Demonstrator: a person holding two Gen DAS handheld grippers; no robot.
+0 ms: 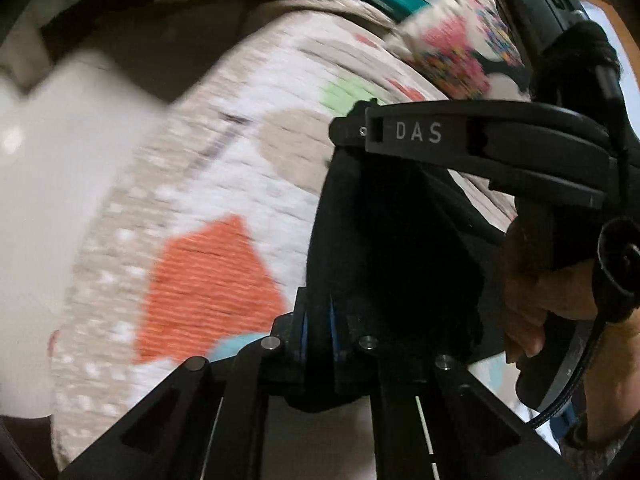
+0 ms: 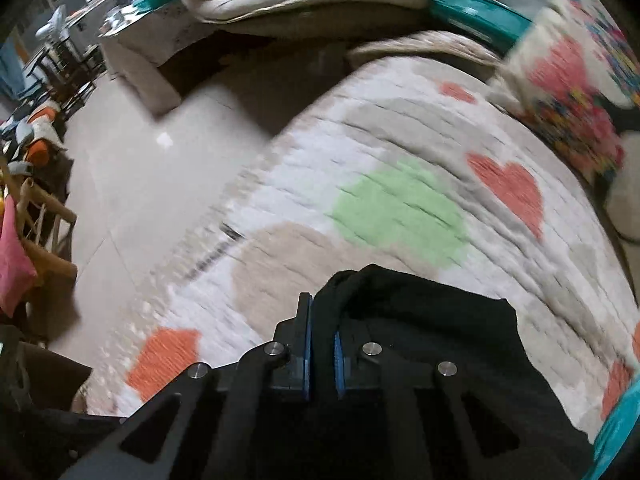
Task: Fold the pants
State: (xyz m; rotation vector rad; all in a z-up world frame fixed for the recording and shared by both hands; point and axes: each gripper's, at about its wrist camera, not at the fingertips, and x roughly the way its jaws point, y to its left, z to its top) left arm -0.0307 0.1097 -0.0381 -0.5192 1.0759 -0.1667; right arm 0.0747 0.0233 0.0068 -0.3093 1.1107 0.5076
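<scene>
The black pants [image 1: 392, 264] hang in my left gripper [image 1: 318, 320], whose blue-padded fingers are shut on the fabric above a patterned rug [image 1: 208, 208]. My right gripper's black body marked DAS [image 1: 440, 136] crosses the upper right of the left wrist view, with a hand on its handle. In the right wrist view my right gripper [image 2: 322, 344] is shut on a bunched edge of the pants [image 2: 420, 320], which spread to the right over the rug [image 2: 400, 208]. Both views are blurred by motion.
Tiled floor [image 2: 140, 184] lies left of the rug. A beige sofa [image 2: 320, 4] with teal cushions stands at the back. A bright patterned cushion [image 2: 572, 92] lies at the rug's far right. Chairs and clutter [image 2: 36, 208] stand at the left.
</scene>
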